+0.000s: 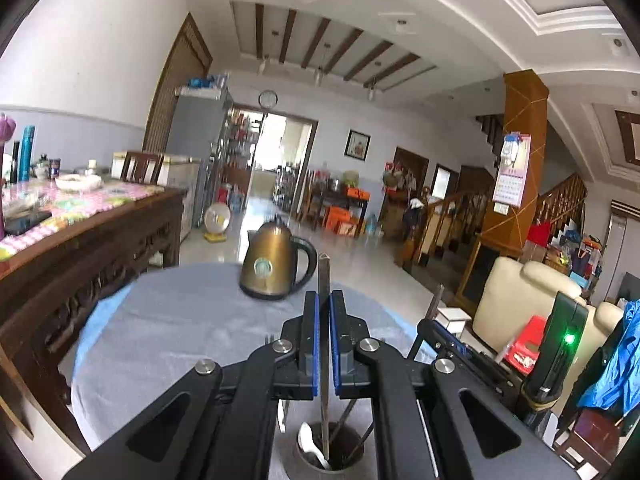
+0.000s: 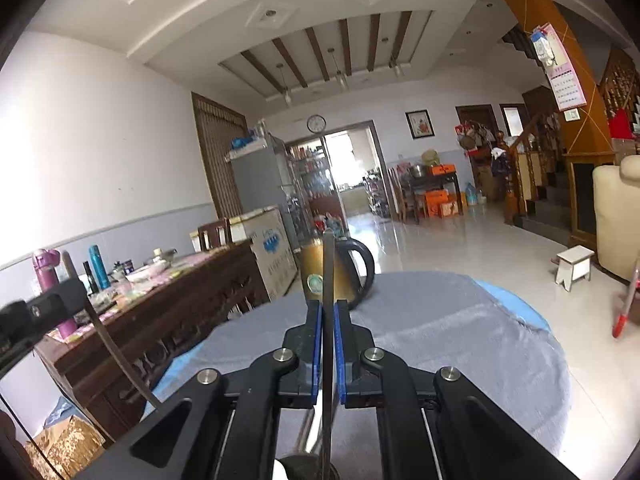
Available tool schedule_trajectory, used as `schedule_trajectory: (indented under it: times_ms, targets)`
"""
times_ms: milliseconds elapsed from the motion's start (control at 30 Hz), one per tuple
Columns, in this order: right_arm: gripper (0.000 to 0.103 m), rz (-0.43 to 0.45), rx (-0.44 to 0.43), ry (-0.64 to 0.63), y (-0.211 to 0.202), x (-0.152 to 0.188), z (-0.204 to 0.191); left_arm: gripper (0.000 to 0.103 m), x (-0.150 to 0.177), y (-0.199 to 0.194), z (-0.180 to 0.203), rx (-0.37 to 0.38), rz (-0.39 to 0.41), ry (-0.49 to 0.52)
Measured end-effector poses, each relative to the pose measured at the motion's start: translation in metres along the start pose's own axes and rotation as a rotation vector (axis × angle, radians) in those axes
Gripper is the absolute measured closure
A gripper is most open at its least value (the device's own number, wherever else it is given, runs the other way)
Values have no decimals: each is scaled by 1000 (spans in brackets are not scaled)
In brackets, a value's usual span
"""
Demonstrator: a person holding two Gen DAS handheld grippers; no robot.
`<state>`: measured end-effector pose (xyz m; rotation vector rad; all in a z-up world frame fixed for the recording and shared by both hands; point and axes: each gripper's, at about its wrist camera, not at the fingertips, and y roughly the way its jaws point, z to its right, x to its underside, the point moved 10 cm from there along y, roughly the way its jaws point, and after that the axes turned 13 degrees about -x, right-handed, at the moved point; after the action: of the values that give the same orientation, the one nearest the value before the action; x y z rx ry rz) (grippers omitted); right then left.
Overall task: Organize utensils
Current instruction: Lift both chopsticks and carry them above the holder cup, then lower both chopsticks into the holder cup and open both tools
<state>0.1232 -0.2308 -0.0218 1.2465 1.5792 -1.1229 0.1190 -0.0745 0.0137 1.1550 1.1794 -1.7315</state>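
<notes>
My left gripper (image 1: 324, 296) is shut on a thin flat metal utensil handle (image 1: 323, 272) that stands upright. Its lower end reaches into a dark round utensil holder (image 1: 352, 444) just below the jaws. A white spoon (image 1: 311, 446) and other handles lean in the holder. My right gripper (image 2: 328, 305) is shut on a second thin metal utensil (image 2: 328, 264), also upright, above the holder's rim (image 2: 298, 465). In the right wrist view the left gripper (image 2: 52, 304) shows at the left, gripping its long handle (image 2: 108, 344). In the left wrist view the right gripper (image 1: 434, 322) appears at the right.
A brass-coloured kettle (image 1: 272, 266) with a black handle stands at the far side of the round table under a grey cloth (image 1: 180, 320). A dark wooden sideboard (image 1: 92, 248) with bottles and dishes runs along the left. A cream armchair (image 1: 516, 300) and a small white stool (image 2: 574, 266) stand to the right.
</notes>
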Motion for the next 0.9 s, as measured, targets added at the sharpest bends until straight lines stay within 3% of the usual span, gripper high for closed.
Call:
schedule_trajectory:
  times_ms: [533, 800, 833, 900]
  targets:
    - [96, -118, -48, 24, -16, 46, 4, 98, 52, 25, 12, -59, -124, 102]
    - [94, -178, -117, 92, -15, 59, 4, 97, 58, 14, 19, -26, -126, 149]
    - [94, -181, -128, 102, -16, 59, 5, 94, 56, 10, 20, -26, -110, 166]
    - [92, -171, -121, 103, -19, 56, 7, 75, 52, 3, 20, -40, -88, 187]
